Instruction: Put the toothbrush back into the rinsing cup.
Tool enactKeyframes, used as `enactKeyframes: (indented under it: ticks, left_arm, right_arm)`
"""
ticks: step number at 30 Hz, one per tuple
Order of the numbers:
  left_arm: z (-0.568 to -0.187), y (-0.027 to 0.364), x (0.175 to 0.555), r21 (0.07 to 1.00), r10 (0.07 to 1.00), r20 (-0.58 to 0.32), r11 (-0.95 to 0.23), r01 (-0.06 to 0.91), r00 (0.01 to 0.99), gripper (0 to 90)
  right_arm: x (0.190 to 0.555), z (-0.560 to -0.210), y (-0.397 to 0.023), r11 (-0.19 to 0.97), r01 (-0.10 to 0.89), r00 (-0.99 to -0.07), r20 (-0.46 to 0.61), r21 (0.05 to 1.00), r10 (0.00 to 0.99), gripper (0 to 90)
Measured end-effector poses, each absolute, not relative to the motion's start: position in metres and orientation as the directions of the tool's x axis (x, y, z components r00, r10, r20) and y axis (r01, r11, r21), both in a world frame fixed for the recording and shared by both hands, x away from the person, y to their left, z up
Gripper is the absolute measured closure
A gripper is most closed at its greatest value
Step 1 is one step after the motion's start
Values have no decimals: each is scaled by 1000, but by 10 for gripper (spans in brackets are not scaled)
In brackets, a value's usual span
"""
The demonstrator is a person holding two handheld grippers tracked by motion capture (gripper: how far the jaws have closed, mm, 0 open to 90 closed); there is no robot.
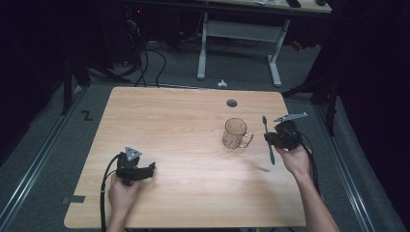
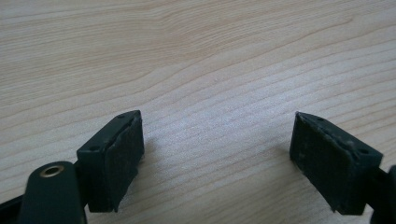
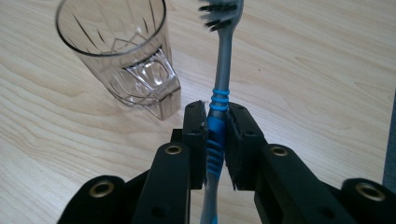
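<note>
right tool (image 3: pixel 215 140) clamped on toothbrush (image 3: pixel 219 93), lifted off desk (image 1: pixel 193 193) near right edge beside glass mug (image 1: pixel 235 133); left tool (image 2: pixel 217 154) agape, idle; next likely: tip brush into mug.

High view overhead facing forward, tool cameras close above shared table (image 1: pixel 193 159)

Both forearms are bare, no sleeves. Each hand-held gripper (image 1: pixel 151 169) is black, grey three-cornered plate on top. Brass-ringed screw holes, black cable trailing.
</note>
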State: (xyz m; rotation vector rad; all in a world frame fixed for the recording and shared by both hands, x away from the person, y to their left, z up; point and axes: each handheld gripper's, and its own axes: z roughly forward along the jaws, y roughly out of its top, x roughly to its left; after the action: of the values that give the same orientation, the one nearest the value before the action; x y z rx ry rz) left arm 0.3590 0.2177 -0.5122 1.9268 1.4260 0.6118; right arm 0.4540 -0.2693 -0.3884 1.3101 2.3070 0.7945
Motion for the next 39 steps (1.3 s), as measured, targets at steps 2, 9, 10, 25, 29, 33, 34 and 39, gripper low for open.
enactKeyframes:
  ticks: [2,9,10,25,29,33,34,39]
  left_arm:
    - [-512,218,359,737,955,-13,-193,648,298,183]
    - [-512,218,359,737,955,-12,-193,648,298,183]
    - [-512,218,359,737,955,-12,-193,648,298,183]
    - [-512,218,359,737,955,-12,-193,648,298,183]
    - [-512,218,359,737,955,-12,-193,648,297,183]
    - [-512,218,359,737,955,-12,-193,648,298,183]
    - [-512,218,359,737,955,-12,-193,648,298,183]
    - [-512,218,359,736,955,-11,-193,648,298,182]
  right_arm:
    - [452,-387,-269,402,649,-502,-33,646,864,794]
    - [447,-385,-267,379,632,-509,-6,676,861,795]
    - [446,-385,-266,373,628,-511,1,683,859,795]
    - [438,-380,-264,354,580,-549,32,734,835,796]
    - [436,-379,-263,347,559,-559,33,753,829,795]
    - [435,-377,-261,343,536,-566,26,772,824,795]
    - [435,-376,-260,342,531,-568,27,775,822,795]
    - [435,-373,-259,332,510,-577,30,794,816,795]
